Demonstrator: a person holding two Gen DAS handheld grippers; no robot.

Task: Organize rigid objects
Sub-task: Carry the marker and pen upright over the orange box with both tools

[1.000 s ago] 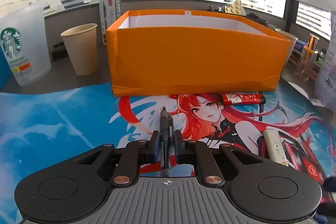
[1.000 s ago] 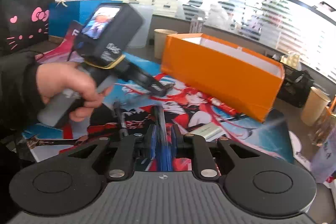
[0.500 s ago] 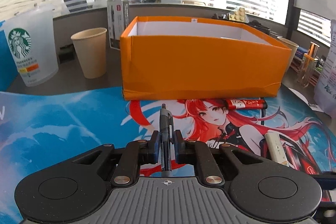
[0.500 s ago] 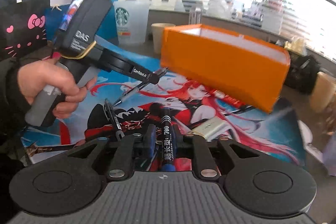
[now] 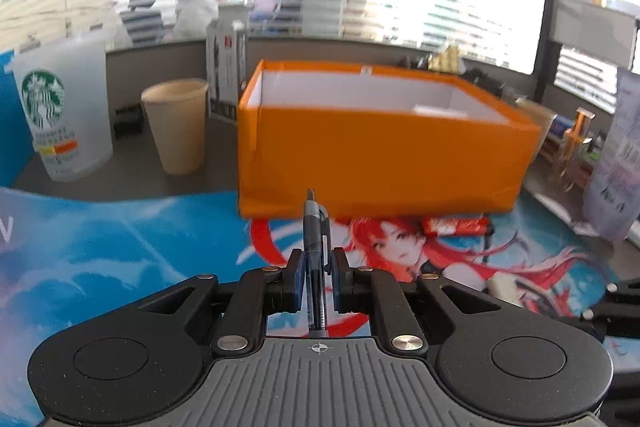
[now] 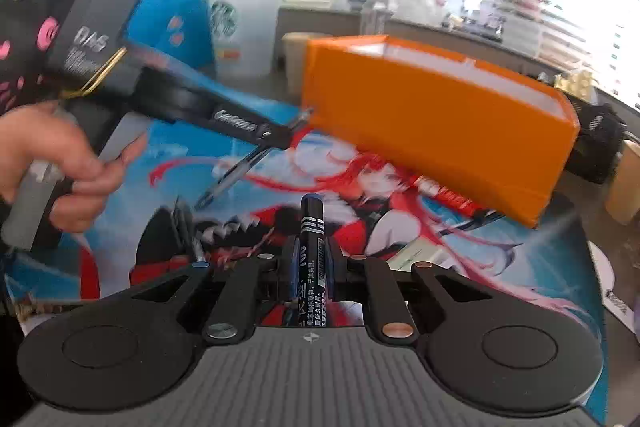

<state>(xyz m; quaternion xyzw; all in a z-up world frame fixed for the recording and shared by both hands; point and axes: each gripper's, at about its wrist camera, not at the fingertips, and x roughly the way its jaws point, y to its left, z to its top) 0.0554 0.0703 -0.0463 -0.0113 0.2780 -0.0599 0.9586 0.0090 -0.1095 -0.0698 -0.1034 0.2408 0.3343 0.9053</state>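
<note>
My left gripper [image 5: 316, 267] is shut on a dark pen [image 5: 315, 227], whose tip points at the front wall of the orange box [image 5: 380, 155]. In the right wrist view a hand [image 6: 60, 163] carries that left gripper [image 6: 288, 137] above the printed mat, the pen [image 6: 232, 175] slanting down behind it, close to the box's corner [image 6: 440, 119]. My right gripper [image 6: 310, 259] is low over the mat, its jaws closing tight on a black marker with a blue cap [image 6: 313, 231]. A red pen [image 5: 456, 225] lies along the foot of the box, and a white stick [image 5: 502, 285] lies on the mat.
A frosted Starbucks cup [image 5: 60, 111], a paper cup [image 5: 178, 125] and a tall carton [image 5: 226, 75] stand left of the box. Clutter and another paper cup [image 6: 624, 195] sit to its right. A black bag with pink prints [image 6: 24, 27] stands at the far left.
The left gripper has risen with the pen and come nearer the box. The right gripper has drawn its jaws in on the marker, which now sits pinched and pointing forward.
</note>
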